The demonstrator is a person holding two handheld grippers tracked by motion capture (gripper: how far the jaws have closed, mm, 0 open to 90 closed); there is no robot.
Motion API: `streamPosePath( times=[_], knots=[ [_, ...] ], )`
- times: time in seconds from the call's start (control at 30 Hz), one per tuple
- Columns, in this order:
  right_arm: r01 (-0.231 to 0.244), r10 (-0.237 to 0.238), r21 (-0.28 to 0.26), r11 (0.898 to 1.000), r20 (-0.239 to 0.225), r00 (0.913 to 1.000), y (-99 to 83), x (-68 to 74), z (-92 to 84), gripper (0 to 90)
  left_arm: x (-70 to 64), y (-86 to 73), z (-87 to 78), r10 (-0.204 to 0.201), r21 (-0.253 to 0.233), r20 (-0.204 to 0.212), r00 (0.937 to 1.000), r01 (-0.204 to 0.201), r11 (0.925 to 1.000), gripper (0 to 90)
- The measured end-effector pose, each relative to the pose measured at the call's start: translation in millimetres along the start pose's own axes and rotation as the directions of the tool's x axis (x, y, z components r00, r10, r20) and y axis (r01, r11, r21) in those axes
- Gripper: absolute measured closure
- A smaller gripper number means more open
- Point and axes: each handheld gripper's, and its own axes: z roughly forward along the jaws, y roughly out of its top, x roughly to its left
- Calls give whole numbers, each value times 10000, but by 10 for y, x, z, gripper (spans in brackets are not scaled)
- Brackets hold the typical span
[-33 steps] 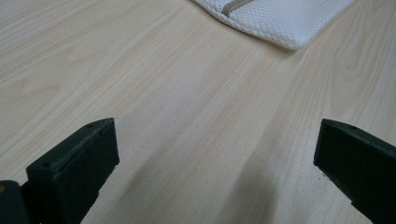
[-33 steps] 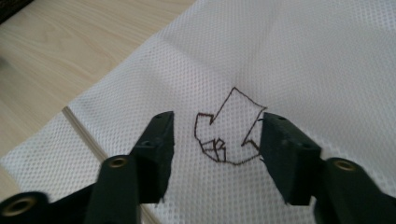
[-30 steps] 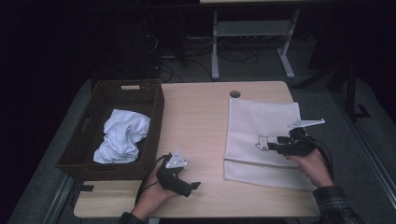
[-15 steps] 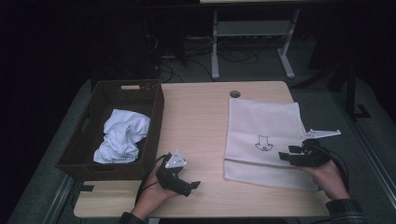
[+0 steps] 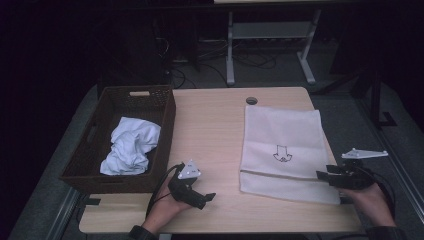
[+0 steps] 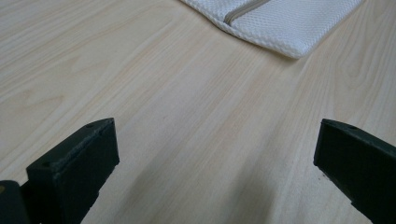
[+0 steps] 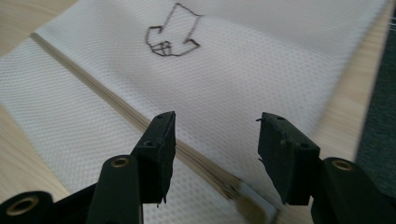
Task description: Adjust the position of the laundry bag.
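So the step here looks like lining up on the zipper end of the white mesh laundry bag [image 5: 281,150], which lies flat in the right half of the high view on the table [image 5: 215,130]. The right tool [image 5: 322,175] sits at the bag's lower right edge, and its jaws have just been closing; they're about half apart, with nothing pinched between them yet. In the right gripper view the zipper line [image 7: 140,122] runs diagonally down to a spot just ahead of that tool [image 7: 214,140], so I'd guess the next move is easing forward onto the pull at the bottom centre and closing on it. The left tool [image 5: 209,197] rests lower centre, jaws wide and empty, near the bag's corner [image 6: 289,44]. The wicker basket [image 5: 167,115] with a crumpled white cloth [image 5: 131,150] sits at the left.
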Motion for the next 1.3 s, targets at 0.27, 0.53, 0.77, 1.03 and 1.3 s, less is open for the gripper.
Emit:
streamPosePath(
  times=[0.27,0.53,0.77,1.03,1.3],
  knots=[
    [-457,454,48,9989,494,9977,-192,-180,-143,480,4,35,39,97,3,101,9999,-97,10000,0],
    [-675,656,167,9976,934,9935,-280,-271,-216,656,4,53,53,158,12,129,9998,-158,9999,0],
    [-816,773,544,9952,768,9940,-334,-334,-184,892,1,65,67,192,1,158,9997,-192,9998,0],
    [-820,787,754,9938,459,9958,-334,-327,-152,894,1,68,71,208,25,161,9997,-208,9998,0],
    [-846,845,639,9944,43,9964,-310,-296,-151,895,0,67,71,218,35,158,9996,-219,9998,0]
  ],
)
